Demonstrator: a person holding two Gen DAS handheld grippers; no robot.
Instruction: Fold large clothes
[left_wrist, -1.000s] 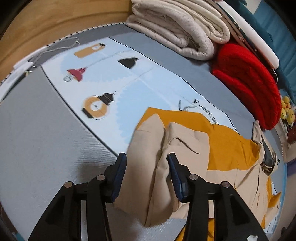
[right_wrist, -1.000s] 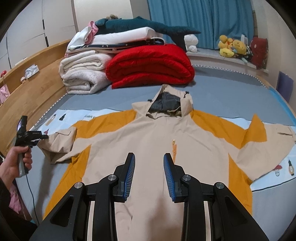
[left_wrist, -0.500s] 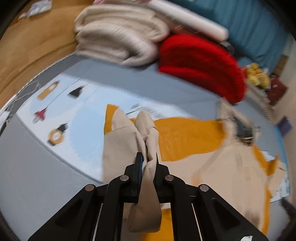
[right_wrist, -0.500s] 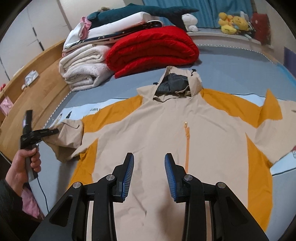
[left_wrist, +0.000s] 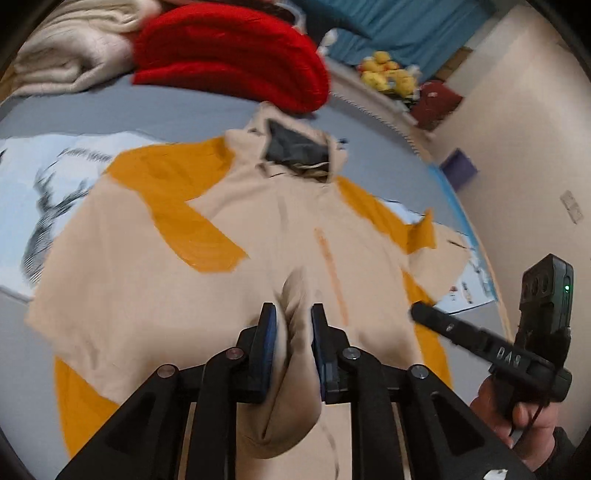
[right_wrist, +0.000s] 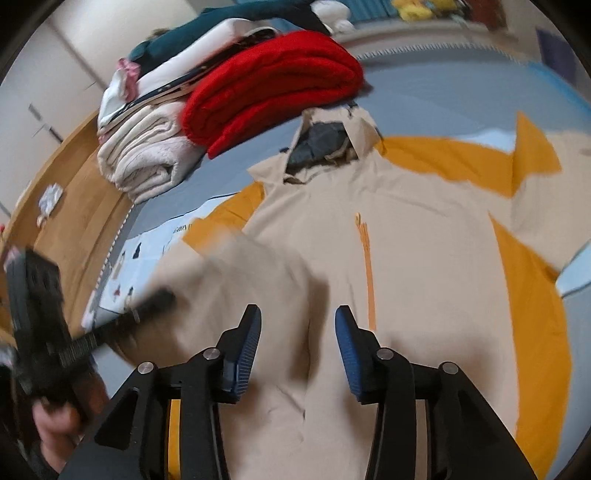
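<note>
Sleeve pinched over the jacket on the bed

Left gripper (left_wrist: 293, 328) fingers clamp the beige sleeve (left_wrist: 291, 369) above the jacket (right_wrist: 406, 258); right gripper (right_wrist: 298, 343) fingers spread, holding nothing.

Beige-orange hooded jacket (right_wrist: 406, 258), flat; sleeve folded inward

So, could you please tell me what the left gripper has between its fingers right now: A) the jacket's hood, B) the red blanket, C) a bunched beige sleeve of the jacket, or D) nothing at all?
C: in the left wrist view the left gripper has its fingers on either side of a bunched beige sleeve over the jacket body; the hood lies far off.
</note>
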